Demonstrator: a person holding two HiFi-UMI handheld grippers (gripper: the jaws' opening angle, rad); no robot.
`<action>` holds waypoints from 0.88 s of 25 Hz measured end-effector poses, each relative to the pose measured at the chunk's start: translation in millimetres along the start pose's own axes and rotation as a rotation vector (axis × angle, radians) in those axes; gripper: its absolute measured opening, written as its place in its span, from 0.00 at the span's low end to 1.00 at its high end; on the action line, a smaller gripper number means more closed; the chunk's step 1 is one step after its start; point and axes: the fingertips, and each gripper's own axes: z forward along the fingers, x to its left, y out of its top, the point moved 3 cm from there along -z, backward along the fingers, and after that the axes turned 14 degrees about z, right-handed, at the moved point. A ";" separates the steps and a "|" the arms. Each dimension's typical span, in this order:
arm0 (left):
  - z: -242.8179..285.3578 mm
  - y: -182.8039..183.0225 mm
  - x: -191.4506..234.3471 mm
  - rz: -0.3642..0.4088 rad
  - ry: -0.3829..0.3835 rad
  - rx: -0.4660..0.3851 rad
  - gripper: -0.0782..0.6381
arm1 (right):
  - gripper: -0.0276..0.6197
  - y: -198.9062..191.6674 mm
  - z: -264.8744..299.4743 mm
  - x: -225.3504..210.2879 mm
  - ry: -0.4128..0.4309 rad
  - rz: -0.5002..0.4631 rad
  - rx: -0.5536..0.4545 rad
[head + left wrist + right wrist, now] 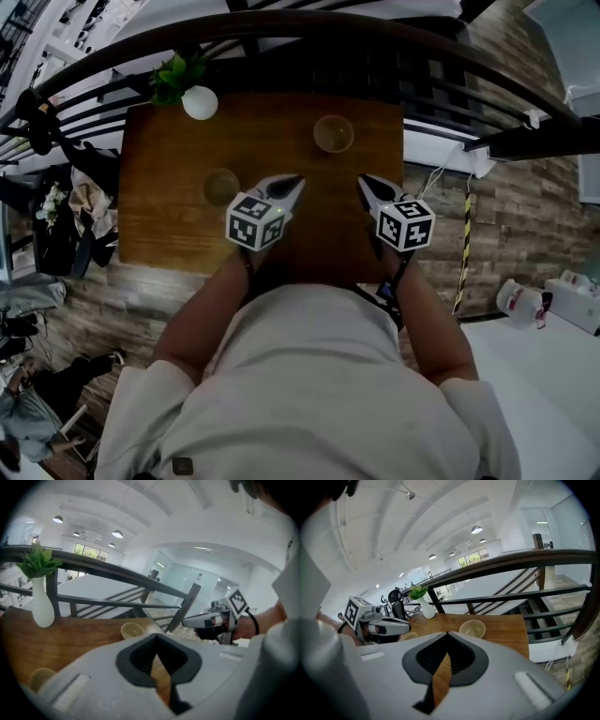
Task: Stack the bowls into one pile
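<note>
both closed and empty, left tool (298, 181) and right tool (363, 180) above table (169, 234); vase (199, 102) beyond near bowl (220, 186)

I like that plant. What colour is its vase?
The rounded vase is plain white; best in left gripper view.

**Clear middle, crowded far edge**

The counter (173, 225) is bare through its middle and along its right edge. A vase (200, 103) blocks the far left corner. The far bowl (333, 133) stands by the far edge, the left bowl (221, 186) left of the middle. A railing (281, 33) backs the far edge.
</note>
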 end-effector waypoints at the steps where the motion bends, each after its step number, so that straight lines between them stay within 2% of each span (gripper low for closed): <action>1: 3.1 -0.4 2.6 -0.001 0.001 0.002 0.11 | 0.05 1.5 3.9 -2.9 0.002 -0.001 0.004; 22: 73.1 -31.0 61.3 -0.027 0.012 0.061 0.11 | 0.06 9.3 93.0 -73.0 0.005 0.035 0.106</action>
